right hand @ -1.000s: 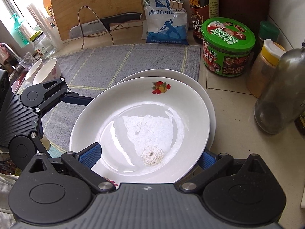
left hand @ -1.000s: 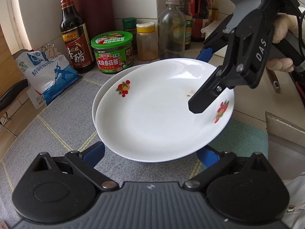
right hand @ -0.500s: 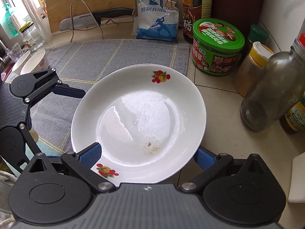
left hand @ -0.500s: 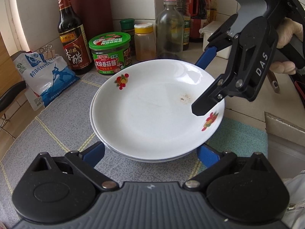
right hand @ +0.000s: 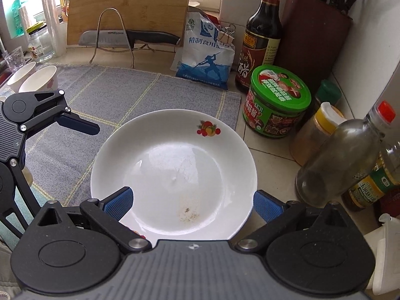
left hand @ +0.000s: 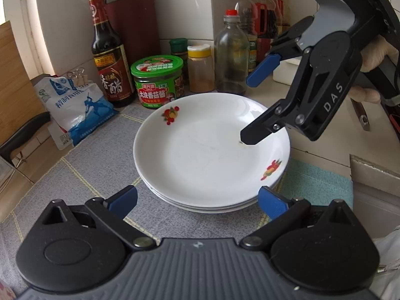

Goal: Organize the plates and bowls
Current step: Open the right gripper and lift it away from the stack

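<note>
A stack of white plates with fruit prints [left hand: 210,157] rests at the edge of the grey mat [left hand: 95,175]; the top plate also shows in the right wrist view [right hand: 175,170]. My left gripper [left hand: 197,201] is open and empty, just short of the stack's near rim. My right gripper [right hand: 192,201] is open and empty, raised above the stack's right side; in the left wrist view it [left hand: 252,105] hovers over the plate. Two white bowls [right hand: 32,80] stand at the far left of the right wrist view.
Behind the plates stand a green-lidded jar [left hand: 157,82], a vinegar bottle [left hand: 110,57], a salt bag [left hand: 75,110], spice jars and a glass bottle [left hand: 231,57]. A knife on a rack [right hand: 130,38] and a cutting board [right hand: 130,7] are at the back.
The top plate has come down onto the stack and sits centred on it. Both grippers have drawn back from the plates; the right one has lifted.
</note>
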### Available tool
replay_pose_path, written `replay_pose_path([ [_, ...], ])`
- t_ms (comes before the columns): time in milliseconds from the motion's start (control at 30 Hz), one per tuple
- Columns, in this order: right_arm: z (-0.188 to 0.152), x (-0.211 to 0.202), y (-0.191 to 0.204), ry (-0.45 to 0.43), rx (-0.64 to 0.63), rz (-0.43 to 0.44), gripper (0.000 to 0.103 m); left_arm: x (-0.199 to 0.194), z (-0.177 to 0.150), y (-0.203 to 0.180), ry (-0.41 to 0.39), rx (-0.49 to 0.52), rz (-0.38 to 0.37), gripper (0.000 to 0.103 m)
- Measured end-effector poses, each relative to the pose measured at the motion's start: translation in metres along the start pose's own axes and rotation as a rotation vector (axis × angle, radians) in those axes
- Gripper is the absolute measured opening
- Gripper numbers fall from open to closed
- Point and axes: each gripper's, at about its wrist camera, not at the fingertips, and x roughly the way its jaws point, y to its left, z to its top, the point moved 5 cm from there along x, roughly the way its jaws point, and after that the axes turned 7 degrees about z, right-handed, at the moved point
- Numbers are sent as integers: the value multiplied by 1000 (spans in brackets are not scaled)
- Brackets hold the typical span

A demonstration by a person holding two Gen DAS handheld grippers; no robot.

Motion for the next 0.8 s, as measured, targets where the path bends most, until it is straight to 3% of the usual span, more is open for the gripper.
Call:
replay_pose_path([
  [200,11,-3,3,-66,-29,-40,103,-19,4,20,-48,-78,75,102],
  [433,23,-2,15,-136,-102,-74,103,-48,6,40,-93,-238,114,102],
  [700,35,-10,54,-274,-149,-9,103,-83,-8,56,-118,-301,238,102],
  [800,37,-6,72,-266,-158,2,103,-96,-18,64,-137,-316,250,102],
])
